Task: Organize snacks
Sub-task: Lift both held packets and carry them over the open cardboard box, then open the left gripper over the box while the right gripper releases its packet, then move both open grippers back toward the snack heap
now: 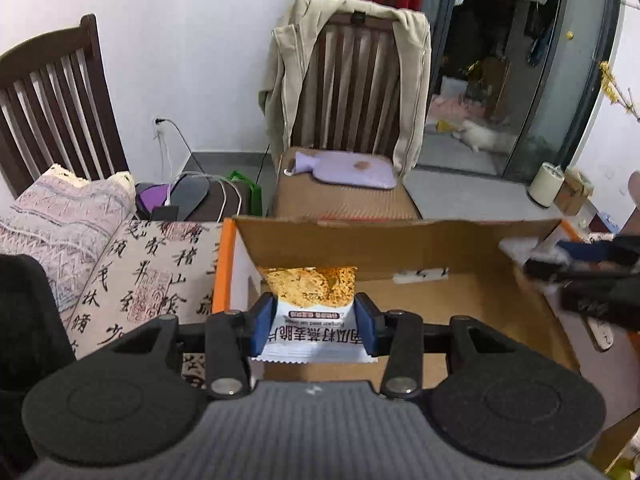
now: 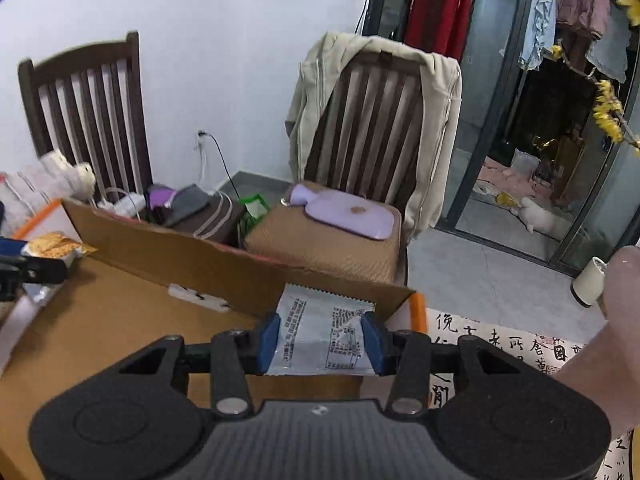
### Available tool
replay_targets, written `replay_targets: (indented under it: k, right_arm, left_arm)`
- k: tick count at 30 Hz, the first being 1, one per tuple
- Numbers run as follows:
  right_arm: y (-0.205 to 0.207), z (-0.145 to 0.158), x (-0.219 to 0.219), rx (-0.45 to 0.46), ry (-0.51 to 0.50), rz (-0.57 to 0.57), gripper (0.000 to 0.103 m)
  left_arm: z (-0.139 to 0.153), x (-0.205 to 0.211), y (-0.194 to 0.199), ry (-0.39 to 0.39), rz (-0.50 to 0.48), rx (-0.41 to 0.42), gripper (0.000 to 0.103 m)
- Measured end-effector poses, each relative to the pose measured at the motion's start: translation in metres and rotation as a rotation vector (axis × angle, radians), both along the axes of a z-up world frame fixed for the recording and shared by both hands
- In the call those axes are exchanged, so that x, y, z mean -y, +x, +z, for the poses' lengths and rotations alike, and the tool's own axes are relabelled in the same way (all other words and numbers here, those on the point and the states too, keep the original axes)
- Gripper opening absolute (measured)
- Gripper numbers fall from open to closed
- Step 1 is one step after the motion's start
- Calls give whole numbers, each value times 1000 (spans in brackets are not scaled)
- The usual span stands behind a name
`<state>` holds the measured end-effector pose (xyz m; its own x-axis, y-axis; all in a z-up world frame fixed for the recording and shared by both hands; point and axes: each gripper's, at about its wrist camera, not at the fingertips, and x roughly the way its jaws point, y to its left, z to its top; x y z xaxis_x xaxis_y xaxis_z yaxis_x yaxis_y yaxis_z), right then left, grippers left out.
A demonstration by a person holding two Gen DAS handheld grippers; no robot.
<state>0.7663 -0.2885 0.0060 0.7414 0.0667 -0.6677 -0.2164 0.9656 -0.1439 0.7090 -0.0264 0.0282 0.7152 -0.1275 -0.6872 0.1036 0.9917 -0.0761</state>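
While both are held over the cardboard box [image 1: 460, 244], an oat snack packet [image 1: 312, 300] is clamped crosswise by the left gripper [image 1: 315, 326], and a silver packet [image 2: 320, 330] likewise by the right gripper [image 2: 320, 344].

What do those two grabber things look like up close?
Both look the same. The left tool and the right tool each have two blue pads on black linkage arms with round silver rivets. Behind sit two round black discs and a grey ribbed body. No cables show. A bare forearm shows beside the right one, with no sleeve in view.
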Motion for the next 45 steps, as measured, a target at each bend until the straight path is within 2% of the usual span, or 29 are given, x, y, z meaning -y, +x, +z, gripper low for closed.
replay_targets:
  k: [2, 3, 5, 7, 12, 16, 22, 31, 35, 38, 40, 42, 45]
  right_arm:
    - [2, -7, -1, -31, -5, -21, 56]
    - [0, -8, 2, -33, 5, -30, 64]
    - [-7, -5, 7, -19, 40, -30, 68]
    - [-12, -5, 9, -26, 55, -23, 81]
    - [-24, -4, 8, -22, 26, -33, 81]
    - [-36, 17, 13, -15, 101, -10, 81]
    - [-81, 49, 10, 96, 37, -8, 84]
    - [-186, 83, 27, 184, 112, -1, 87]
    - [-249, 88, 33, 226, 135, -7, 90]
    - [-301, 90, 37, 243, 170, 4, 91]
    - [-339, 90, 39, 261, 186, 14, 91]
    - [-378, 88, 40, 277, 199, 21, 92]
    - [-432, 81, 41, 299, 226, 19, 93]
  left_arm:
    - [0, 3, -1, 40, 4, 11, 53]
    - [-1, 3, -1, 36, -5, 10, 55]
    - [2, 4, -4, 16, -20, 18, 63]
    - [4, 4, -7, 16, -17, 48, 70]
    - [11, 9, -15, 23, -32, 51, 72]
    - [26, 9, -29, 16, -19, 73, 75]
    - [58, 13, -70, 25, -41, 121, 80]
    - [93, 24, -184, 27, -58, 215, 84]
    - [93, 22, -247, 29, -63, 234, 85]
    - [89, 18, -295, 8, -69, 233, 92]
    - [86, 17, -327, 15, -71, 240, 93]
    - [84, 17, -358, 37, -77, 265, 93]
    - [82, 15, -414, 32, -73, 320, 100]
